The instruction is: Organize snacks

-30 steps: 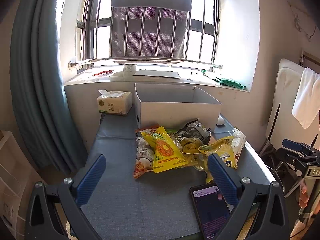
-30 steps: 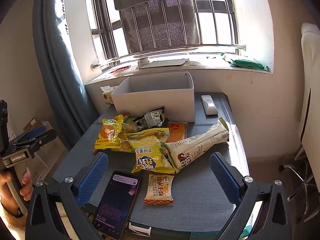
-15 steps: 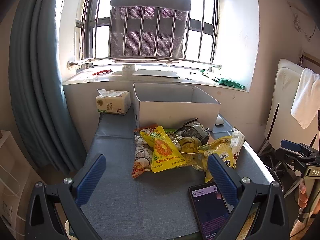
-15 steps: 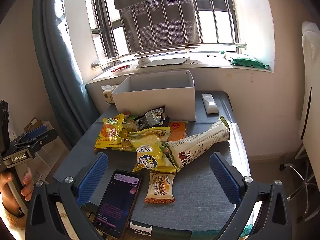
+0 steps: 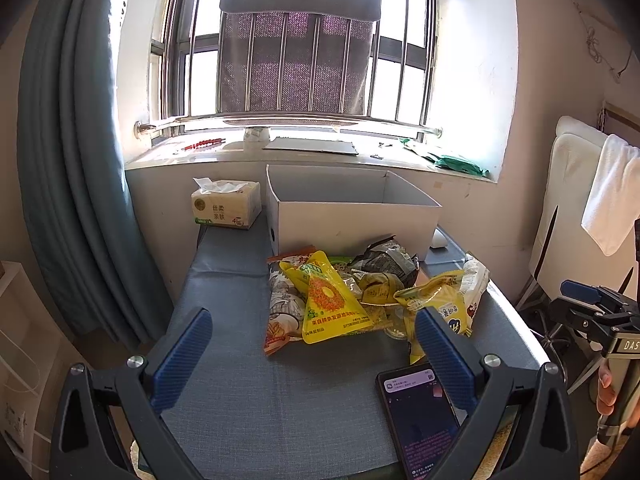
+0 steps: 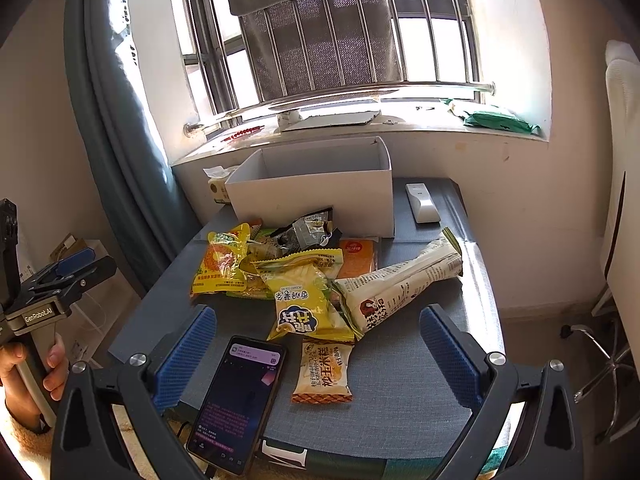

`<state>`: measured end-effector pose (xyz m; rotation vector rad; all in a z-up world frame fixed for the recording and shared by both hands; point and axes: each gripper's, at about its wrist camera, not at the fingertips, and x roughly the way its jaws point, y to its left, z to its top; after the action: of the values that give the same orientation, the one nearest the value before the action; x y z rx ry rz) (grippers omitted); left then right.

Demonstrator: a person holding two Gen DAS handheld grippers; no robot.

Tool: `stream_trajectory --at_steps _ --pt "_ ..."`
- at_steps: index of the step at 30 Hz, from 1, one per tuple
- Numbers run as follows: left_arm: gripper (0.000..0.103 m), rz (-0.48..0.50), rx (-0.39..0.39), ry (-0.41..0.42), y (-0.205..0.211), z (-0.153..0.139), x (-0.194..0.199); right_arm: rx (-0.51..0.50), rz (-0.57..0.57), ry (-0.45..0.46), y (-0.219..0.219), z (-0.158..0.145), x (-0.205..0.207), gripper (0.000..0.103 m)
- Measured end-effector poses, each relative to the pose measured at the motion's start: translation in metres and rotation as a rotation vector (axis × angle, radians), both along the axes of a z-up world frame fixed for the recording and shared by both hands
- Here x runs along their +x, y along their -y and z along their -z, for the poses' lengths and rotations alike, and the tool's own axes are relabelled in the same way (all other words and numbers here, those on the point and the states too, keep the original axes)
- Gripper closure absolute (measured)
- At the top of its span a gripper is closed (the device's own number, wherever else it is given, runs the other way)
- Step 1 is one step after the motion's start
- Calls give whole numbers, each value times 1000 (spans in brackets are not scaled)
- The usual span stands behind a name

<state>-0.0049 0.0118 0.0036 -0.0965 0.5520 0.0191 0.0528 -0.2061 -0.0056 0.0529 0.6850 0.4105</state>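
**Snack pile, unsorted; both tongs idle**

Left gripper [image 5: 312,354]: spread wide, holding nothing. Right gripper [image 6: 318,354]: spread wide, nothing held. Snack packets [image 6: 296,276]: heaped just ahead of both tongs, likely awaiting sorting. White box [image 6: 316,190]: open-topped, beyond the heap, presumably the destination. Phone [image 6: 240,398]: flat, near right gripper's left finger.

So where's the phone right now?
The phone lies at the table's near edge, low and left in the right wrist view, beside the small orange snack packet and clear of the snack pile.
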Motion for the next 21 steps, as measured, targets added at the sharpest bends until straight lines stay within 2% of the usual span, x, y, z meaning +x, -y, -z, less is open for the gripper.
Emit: stream_trajectory --at_steps 14,21 --pt "0 9 -1 -8 0 1 0 9 1 -20 0 3 2 0" --pt "0 20 -1 6 1 0 -2 127 46 -145 17 22 31 0"
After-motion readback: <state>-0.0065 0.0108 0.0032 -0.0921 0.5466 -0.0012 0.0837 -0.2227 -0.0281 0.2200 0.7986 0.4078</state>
